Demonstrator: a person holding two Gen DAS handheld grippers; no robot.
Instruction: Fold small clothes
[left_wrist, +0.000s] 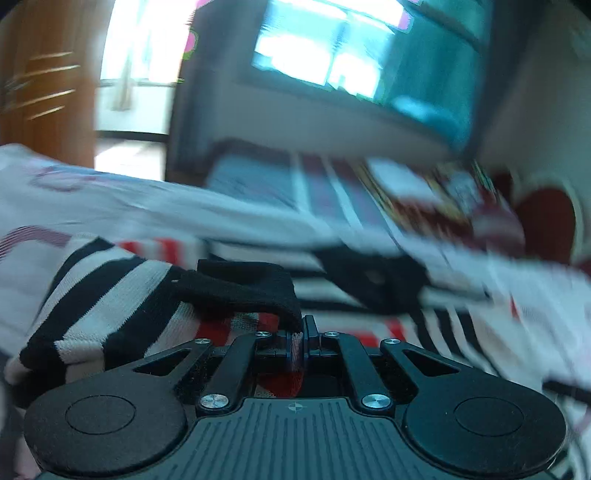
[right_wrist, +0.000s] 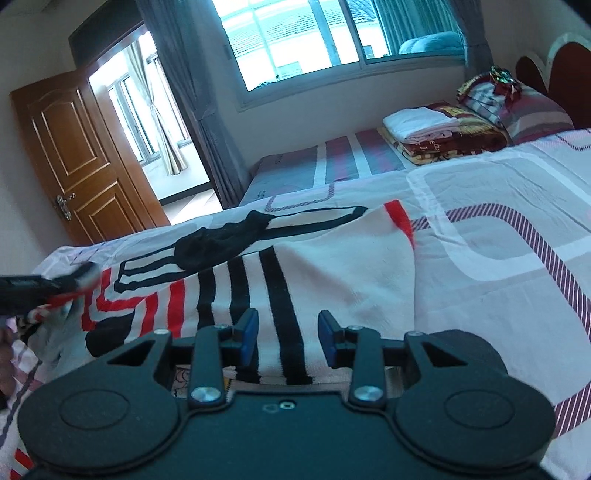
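L gripper (left_wrist: 298, 334) was clenched on a black/white striped sock (left_wrist: 110, 295), lifted at near left over the striped towel (right_wrist: 332, 258). R gripper (right_wrist: 287, 338) hung w/ jaws apart, holding nothing, above the towel's near edge on the bed (right_wrist: 498, 221). Black garment (right_wrist: 218, 247) lay farther back on the towel.

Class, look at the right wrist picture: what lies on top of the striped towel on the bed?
A crumpled black garment lies on the striped towel. The towel covers part of the bedsheet; anything beneath stays hidden.
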